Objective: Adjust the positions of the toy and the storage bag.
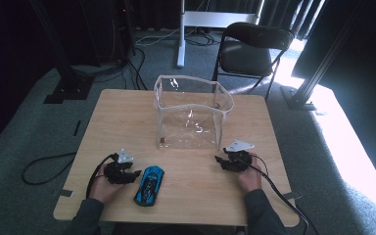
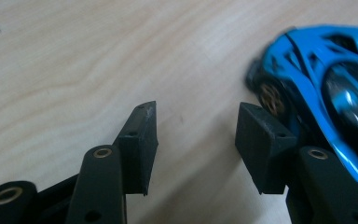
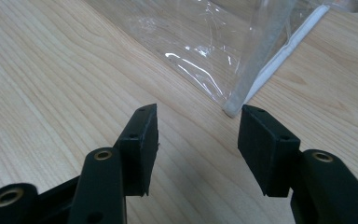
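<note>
A shiny blue toy car (image 1: 150, 185) lies on the wooden table (image 1: 127, 117) near its front edge, left of centre. My left gripper (image 1: 136, 173) rests just left of the car, jaws open, nothing between them. In the left gripper view the car (image 2: 326, 88) sits beside the right-hand pad (image 2: 261, 144), outside the gap of my left gripper (image 2: 196, 140). A clear plastic bag (image 1: 192, 113) with a white rim stands open at the table's middle. My right gripper (image 1: 219, 159) is open near the bag's front right corner (image 3: 230, 109), and the gap of my right gripper (image 3: 198, 140) is empty.
A black folding chair (image 1: 252, 46) stands beyond the table's far edge. Dark stands and cables sit on the grey carpet to the left and right. Bare wood lies between the two grippers.
</note>
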Demonstrator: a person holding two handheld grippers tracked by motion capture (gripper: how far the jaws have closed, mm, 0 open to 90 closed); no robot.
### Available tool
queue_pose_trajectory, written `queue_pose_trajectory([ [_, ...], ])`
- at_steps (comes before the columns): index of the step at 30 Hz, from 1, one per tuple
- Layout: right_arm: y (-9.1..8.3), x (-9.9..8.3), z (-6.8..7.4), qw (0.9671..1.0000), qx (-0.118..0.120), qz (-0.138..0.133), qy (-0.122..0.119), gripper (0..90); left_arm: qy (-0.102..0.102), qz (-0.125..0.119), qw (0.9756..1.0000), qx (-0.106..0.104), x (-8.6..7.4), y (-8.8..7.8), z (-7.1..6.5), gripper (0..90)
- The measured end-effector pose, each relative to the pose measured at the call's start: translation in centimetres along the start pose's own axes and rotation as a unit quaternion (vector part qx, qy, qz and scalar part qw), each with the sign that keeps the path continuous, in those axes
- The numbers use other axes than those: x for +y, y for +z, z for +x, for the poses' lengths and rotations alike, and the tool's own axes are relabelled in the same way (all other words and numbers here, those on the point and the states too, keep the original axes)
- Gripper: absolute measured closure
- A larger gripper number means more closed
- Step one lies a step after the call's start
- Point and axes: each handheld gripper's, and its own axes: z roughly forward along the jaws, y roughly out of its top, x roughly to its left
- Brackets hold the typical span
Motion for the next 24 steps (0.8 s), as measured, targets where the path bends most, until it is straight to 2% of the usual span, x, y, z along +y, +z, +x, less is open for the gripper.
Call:
queue_pose_trajectory([
  [3,0.0,0.0,0.1,1.0000,0.001,-0.002,-0.001,47.0,0.012,0.007,0.9999,-0.009,-0.5,-0.5,-0.4,48.7],
  [8,0.0,-0.1,0.2,1.0000,0.003,-0.005,-0.003,46.7,0.010,0.009,0.9998,-0.017,-1.2,-1.1,-0.7,48.6],
  [13,0.0,-0.1,0.3,1.0000,0.006,-0.007,-0.003,46.7,0.018,0.015,0.9993,-0.030,-1.8,-1.6,-1.4,47.8],
  [15,0.0,-0.1,0.3,0.9999,0.006,-0.008,-0.003,46.7,0.028,0.017,0.9986,-0.042,-2.2,-2.0,-2.0,47.5],
  [16,0.0,-0.1,0.3,0.9999,0.007,-0.009,-0.003,46.7,0.031,0.016,0.9986,-0.040,-2.2,-2.1,-2.3,48.0],
  [20,0.1,-0.1,0.3,0.9999,0.007,-0.009,-0.001,46.6,0.029,0.016,0.9987,-0.039,-2.3,-2.2,-2.4,50.8],
  [21,0.1,-0.2,0.4,0.9999,0.007,-0.008,-0.001,46.4,0.025,0.013,0.9984,-0.048,-2.5,-2.3,-2.6,53.3],
  [24,0.1,-0.3,0.4,1.0000,0.006,-0.006,-0.003,46.3,0.023,0.014,0.9986,-0.045,-2.5,-2.3,-3.1,57.2],
])
